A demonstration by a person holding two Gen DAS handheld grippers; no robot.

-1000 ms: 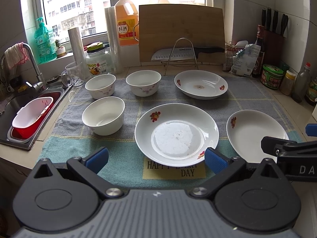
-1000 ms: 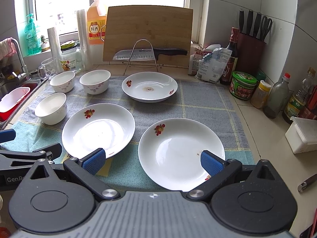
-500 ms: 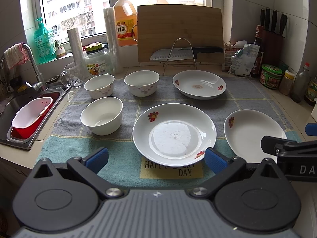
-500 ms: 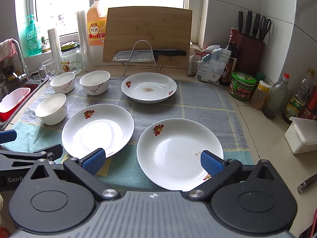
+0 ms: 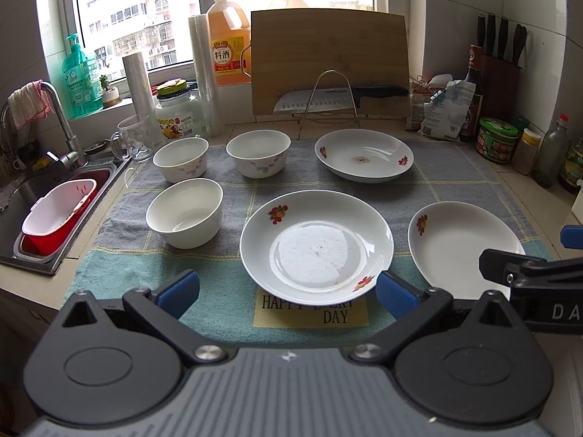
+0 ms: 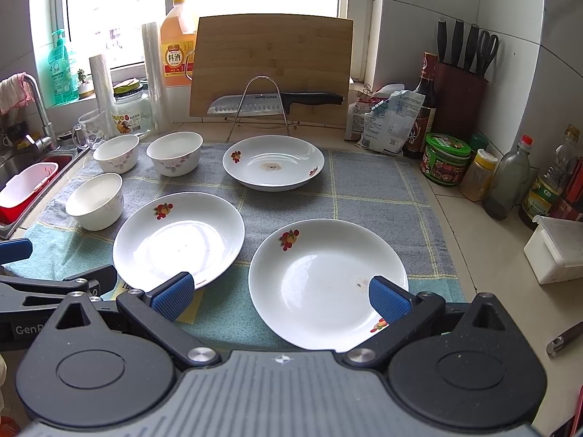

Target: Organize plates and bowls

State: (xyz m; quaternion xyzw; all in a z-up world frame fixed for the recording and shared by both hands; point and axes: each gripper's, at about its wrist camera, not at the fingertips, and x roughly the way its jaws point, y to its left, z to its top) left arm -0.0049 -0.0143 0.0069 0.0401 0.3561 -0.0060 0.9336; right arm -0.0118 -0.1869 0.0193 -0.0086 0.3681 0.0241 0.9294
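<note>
White porcelain plates (image 5: 316, 241) and bowls (image 5: 184, 211) are sitting separately on a checked towel (image 5: 452, 178) beside the sink (image 5: 54, 255). We are holding our left gripper (image 5: 288, 289) and right gripper (image 6: 280, 295) wide, empty; their bodies are hiding the plates' near rims.

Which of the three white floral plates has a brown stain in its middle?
The far white floral plate by the knife stand; the two nearer plates show none.

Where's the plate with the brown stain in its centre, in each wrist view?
Left wrist: the stained plate sits at the back of the towel, right of centre, right of two bowls.
Right wrist: the stained plate sits at the back, centre.
Shared landmark: the knife on its wire rack, directly behind the plate.
</note>
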